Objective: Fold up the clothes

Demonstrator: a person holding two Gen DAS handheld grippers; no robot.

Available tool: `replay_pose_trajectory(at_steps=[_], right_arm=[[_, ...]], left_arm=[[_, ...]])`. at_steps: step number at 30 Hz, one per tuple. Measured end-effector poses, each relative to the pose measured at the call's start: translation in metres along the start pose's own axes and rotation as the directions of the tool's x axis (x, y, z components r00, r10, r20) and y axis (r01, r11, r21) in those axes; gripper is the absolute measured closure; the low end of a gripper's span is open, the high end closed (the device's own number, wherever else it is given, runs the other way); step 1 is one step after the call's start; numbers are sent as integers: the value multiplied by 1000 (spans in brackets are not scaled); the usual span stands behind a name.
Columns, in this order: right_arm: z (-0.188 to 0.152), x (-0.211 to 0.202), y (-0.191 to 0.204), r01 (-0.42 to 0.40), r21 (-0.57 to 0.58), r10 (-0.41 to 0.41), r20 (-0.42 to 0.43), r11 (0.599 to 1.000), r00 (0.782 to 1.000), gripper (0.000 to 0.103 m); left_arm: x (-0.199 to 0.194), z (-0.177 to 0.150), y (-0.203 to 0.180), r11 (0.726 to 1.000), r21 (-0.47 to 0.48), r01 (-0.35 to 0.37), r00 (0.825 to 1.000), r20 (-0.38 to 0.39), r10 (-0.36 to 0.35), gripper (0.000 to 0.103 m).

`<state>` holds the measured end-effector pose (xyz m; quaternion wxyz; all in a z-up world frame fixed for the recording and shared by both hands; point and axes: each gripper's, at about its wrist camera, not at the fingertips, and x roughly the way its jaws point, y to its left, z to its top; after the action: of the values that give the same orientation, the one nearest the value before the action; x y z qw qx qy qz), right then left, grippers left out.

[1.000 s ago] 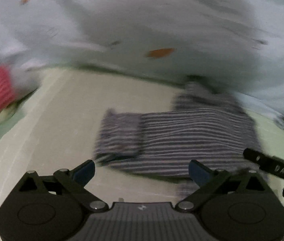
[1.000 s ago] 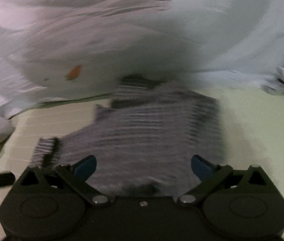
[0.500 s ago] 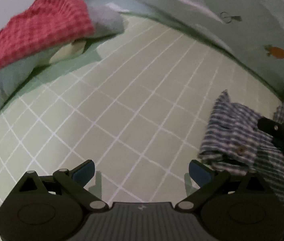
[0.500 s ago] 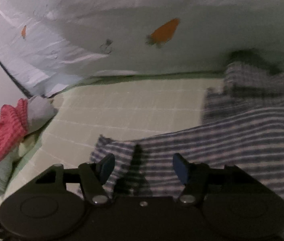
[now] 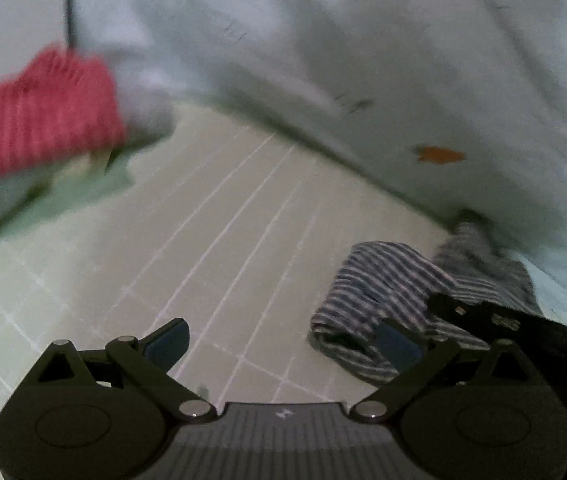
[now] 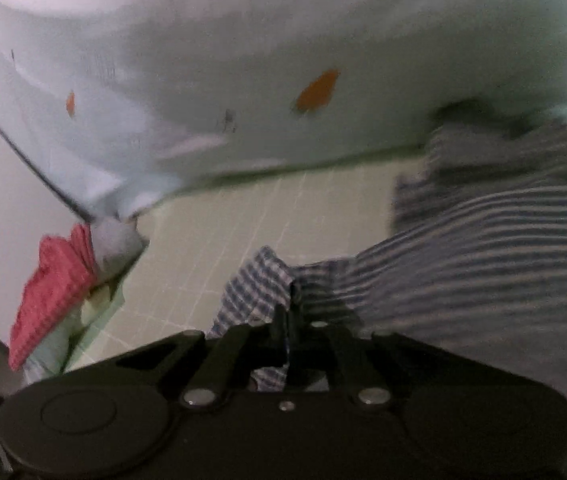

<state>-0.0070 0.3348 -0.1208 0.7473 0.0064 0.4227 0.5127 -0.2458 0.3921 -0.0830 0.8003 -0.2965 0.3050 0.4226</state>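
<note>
Surface: a pale green bed sheet with a white grid (image 5: 211, 248) carries everything; it is a bed, with a light blue quilt printed with orange carrots (image 5: 403, 80) heaped along its far edge.
Garment: the blue-and-white striped cotton shirt (image 6: 483, 248) lies toward the right side of the sheet, its far part tucked against the quilt, its sleeve end reaching toward the middle.
Right hand-held gripper (image 6: 288, 320): its jaws have just been closing and now pinch the sleeve's checked cuff edge, the cloth rising in a small peak between them. This looks like a hold taken to carry the sleeve over the shirt body for a fold.
Left hand-held gripper (image 5: 279, 340): jaws spread wide, nothing between them, above bare sheet just left of the sleeve; probably waiting to pin or take another edge.
Pile: a red waffle-knit cloth on grey and green folded pieces (image 5: 39, 120) sits at the sheet's far left corner, apart from the shirt, likely finished items.
Left view only: the rolled sleeve end from outside, with the right tool's black arm over it.
Right view only: the pinch itself and the shirt's broad striped body.
</note>
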Motion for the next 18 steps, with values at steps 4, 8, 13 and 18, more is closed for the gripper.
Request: replay_pose_trajectory(at_steps=[4, 8, 13, 18], right_arm=[[-26, -76, -21, 79, 90, -87, 89, 993, 992, 102], [-66, -144, -41, 137, 207, -169, 144, 969, 975, 102], [-115, -199, -47, 166, 302, -219, 151, 939, 964, 102], [-157, -230, -51, 204, 362, -263, 120, 909, 957, 102]], left_arm=[[-43, -17, -28, 990, 136, -25, 995, 100, 12, 3], [-72, -35, -47, 973, 218, 72, 992, 90, -93, 3], [-99, -63, -64, 945, 302, 124, 986, 73, -153, 2], [-113, -91, -70, 926, 343, 159, 983, 33, -181, 2]])
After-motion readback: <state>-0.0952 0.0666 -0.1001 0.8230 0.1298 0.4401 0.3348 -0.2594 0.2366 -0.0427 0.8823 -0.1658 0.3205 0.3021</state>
